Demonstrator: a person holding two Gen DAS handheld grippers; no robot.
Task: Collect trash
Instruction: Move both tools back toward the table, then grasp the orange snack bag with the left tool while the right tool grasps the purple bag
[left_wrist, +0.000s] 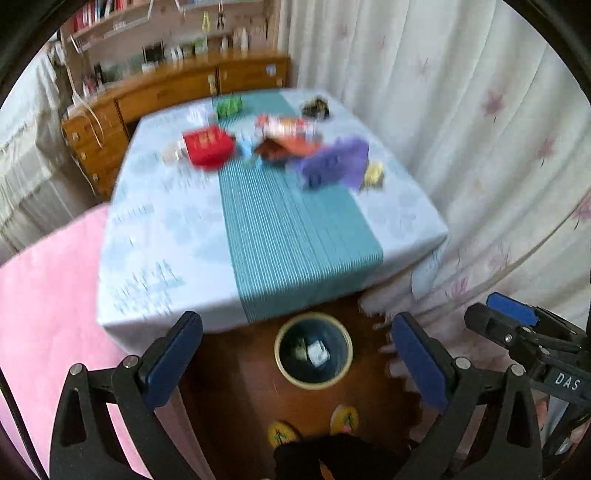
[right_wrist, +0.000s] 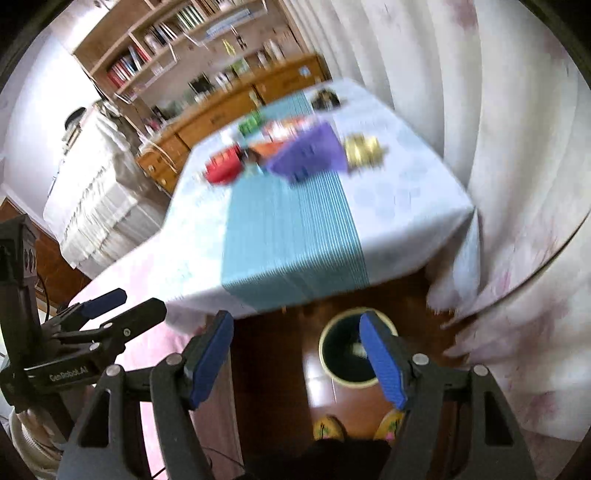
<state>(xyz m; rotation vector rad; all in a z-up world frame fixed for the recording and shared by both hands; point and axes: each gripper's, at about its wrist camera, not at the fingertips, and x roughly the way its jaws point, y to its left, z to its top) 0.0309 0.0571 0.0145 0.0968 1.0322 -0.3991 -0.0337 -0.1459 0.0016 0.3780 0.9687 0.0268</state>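
A round bin (left_wrist: 313, 350) with a pale rim stands on the dark wood floor in front of the table; it holds a few scraps and also shows in the right wrist view (right_wrist: 345, 350). On the table lie a red box (left_wrist: 207, 146), a purple bag (left_wrist: 334, 162), a yellow wrapper (left_wrist: 373, 175), a green item (left_wrist: 229, 105) and orange-red packets (left_wrist: 284, 142). My left gripper (left_wrist: 295, 347) is open and empty above the bin. My right gripper (right_wrist: 295, 347) is open and empty, just left of the bin. Both views are blurred.
The table (left_wrist: 155, 236) has a white cloth with a teal runner (left_wrist: 291, 229). White curtains (left_wrist: 461, 147) hang on the right. A pink cloth (left_wrist: 44, 295) lies left. A wooden dresser (left_wrist: 162, 92) stands behind. Yellow slippers (left_wrist: 314, 428) are below.
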